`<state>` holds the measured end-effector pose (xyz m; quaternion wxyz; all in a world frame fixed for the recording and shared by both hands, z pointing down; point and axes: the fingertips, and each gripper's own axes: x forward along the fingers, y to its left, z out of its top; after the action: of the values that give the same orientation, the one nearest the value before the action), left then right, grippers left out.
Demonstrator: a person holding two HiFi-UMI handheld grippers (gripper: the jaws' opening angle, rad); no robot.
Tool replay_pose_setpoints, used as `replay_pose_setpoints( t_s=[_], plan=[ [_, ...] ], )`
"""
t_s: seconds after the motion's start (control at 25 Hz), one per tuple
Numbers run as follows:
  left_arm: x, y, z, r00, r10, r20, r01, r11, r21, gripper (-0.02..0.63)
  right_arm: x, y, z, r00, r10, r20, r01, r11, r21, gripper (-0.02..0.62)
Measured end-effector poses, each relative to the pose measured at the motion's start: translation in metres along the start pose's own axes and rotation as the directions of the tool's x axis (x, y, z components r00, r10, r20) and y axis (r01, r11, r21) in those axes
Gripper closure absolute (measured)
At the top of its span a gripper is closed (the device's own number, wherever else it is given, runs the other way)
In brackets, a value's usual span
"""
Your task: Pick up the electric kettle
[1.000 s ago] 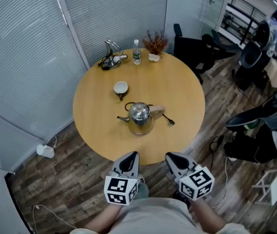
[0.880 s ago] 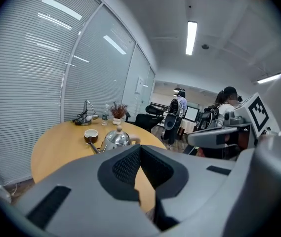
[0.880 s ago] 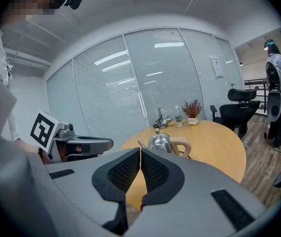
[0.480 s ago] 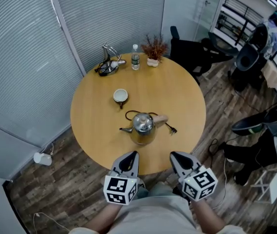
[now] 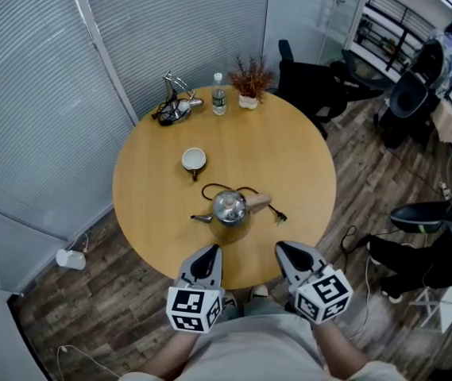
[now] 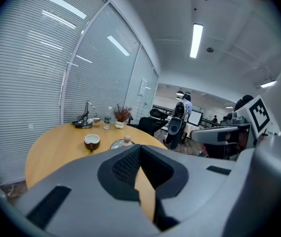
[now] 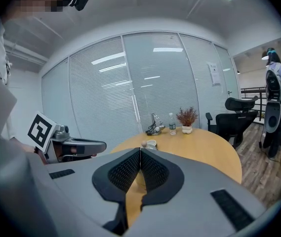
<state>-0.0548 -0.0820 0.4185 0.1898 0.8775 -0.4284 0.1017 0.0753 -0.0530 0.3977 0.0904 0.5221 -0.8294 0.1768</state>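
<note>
The left gripper [image 5: 209, 252] hangs just off the near edge of the round counter [image 5: 289, 153], its jaws pressed together with nothing between them. From it the electric kettle [image 5: 229, 209] lies ahead and a little to the right, standing upright on the counter and well apart from the tips. In the left gripper view only the lid and knob show over the closed jaws.

The kettle's long axis runs crosswise to both grippers. Its spout [image 5: 198, 217] points to the left gripper's side and its pale handle [image 5: 259, 202] sticks out to the right gripper's side.

The right gripper [image 5: 283, 249] is also off the counter's near edge, jaws closed on nothing. From it the kettle lies ahead and to the left, with the handle end the closer part.

The right gripper seems better placed for the handle. Either gripper would have to spread its jaws before reaching in.
</note>
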Motion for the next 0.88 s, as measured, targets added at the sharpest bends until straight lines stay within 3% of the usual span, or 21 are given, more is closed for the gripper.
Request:
replay_pose_setpoints(
  t_s=[0.48, 0.88],
  plan=[
    [0.025, 0.003, 0.006, 0.998, 0.056, -0.011, -0.056, 0.998, -0.038, 0.603, 0.023, -0.035, 0.001, 0.999, -0.021, -0.034, 0.02, 0.999, -0.03, 0.563],
    [0.049, 0.012, -0.002, 0.998, 0.056, -0.023, -0.057, 0.998, -0.02, 0.603, 0.052, -0.06, -0.005, 0.998, -0.04, -0.041, 0.038, 0.998, -0.051, 0.561]
  ],
)
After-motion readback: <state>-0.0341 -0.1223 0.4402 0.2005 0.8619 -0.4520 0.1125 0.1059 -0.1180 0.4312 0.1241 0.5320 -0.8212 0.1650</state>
